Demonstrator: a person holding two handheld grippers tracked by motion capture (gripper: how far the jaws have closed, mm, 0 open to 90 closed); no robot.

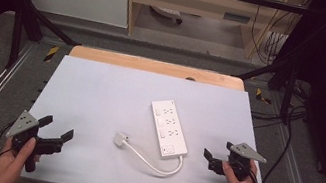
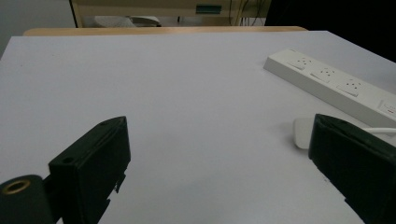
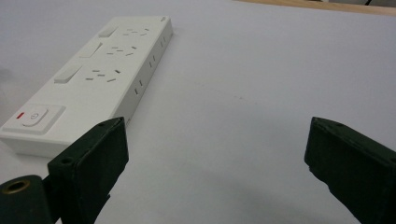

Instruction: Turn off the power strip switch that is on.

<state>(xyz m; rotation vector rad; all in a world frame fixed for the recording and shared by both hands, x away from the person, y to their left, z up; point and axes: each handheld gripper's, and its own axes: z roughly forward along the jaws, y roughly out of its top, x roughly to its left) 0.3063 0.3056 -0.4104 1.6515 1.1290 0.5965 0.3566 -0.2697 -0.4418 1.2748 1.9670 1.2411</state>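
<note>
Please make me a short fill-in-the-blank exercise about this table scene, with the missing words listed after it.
1. The power strip on the table is ____ in colour.
2. Its cable ends in a plug that lies on the ____.
3. The left gripper and the right gripper both have their jaws ____.

Missing words: white; table; open

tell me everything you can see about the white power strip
The power strip is a long white plastic-looking bar lying flat on the pale table, angled with its switch end nearer the person. Its top shows three socket groups, each beside a small rocker switch, plus a round power button with a red mark. A white cable loops from that end to a white plug lying left of it. Neither gripper touches it.
</note>
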